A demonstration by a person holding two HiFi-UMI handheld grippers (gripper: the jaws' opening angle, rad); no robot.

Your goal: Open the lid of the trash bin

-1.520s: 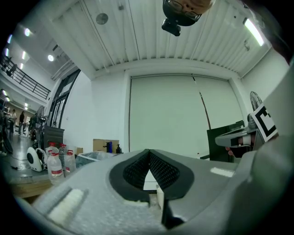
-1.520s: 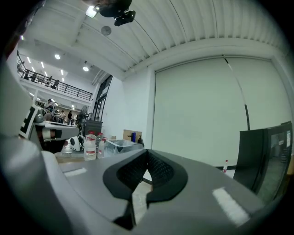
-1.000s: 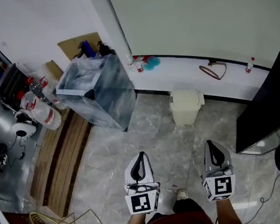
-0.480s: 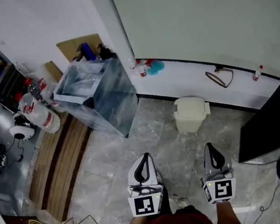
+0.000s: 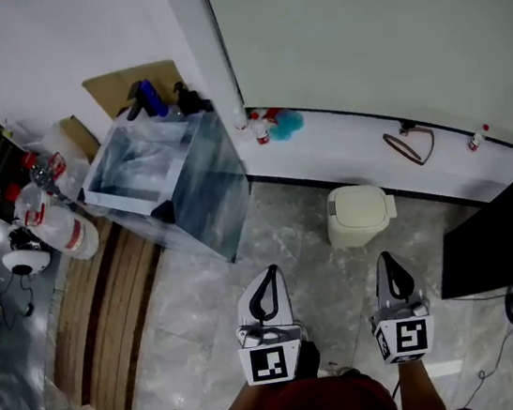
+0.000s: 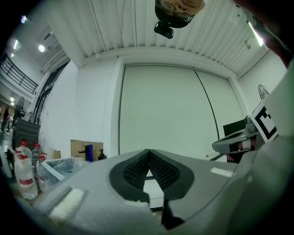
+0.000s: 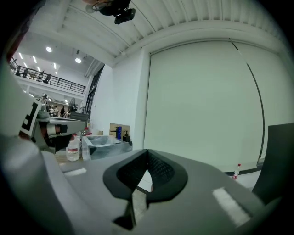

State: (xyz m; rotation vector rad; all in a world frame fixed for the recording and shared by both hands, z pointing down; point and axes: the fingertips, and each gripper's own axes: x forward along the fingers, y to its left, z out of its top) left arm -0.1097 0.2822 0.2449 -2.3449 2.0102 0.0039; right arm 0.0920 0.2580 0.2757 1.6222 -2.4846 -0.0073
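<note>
Only the head view shows the trash bin [image 5: 352, 236]. It is small, cream and smooth-sided, standing on the grey marbled floor [image 5: 204, 301] against the foot of a white ledge [image 5: 343, 144]. Its rounded lid [image 5: 361, 205] lies shut on it. The bin is at 12 o'clock from the right claw [image 5: 385, 260] and at 1 o'clock from the left claw [image 5: 270, 273], well apart from both.

Each gripper view looks along its own ribbed black pads. The left claw [image 6: 148, 158] is pressed together at the tips with nothing between them, and so is the right claw [image 7: 147, 158]. The left gripper view catches the right claw at 3 o'clock, and the right gripper view catches the left claw at 9 o'clock. Both also show a ribbed white ceiling, which the head view does not.

At 10 o'clock from the left claw stands a large clear box [image 5: 163, 179] lined with crinkled plastic film. Beyond it, further out at 10 o'clock, is a cluster of clear bottles [image 5: 60, 232] with red labels. Wooden planks [image 5: 100, 306] lie along the floor at 9 o'clock. A flat black panel [image 5: 499, 246] stands at 3 o'clock from the right claw.
</note>
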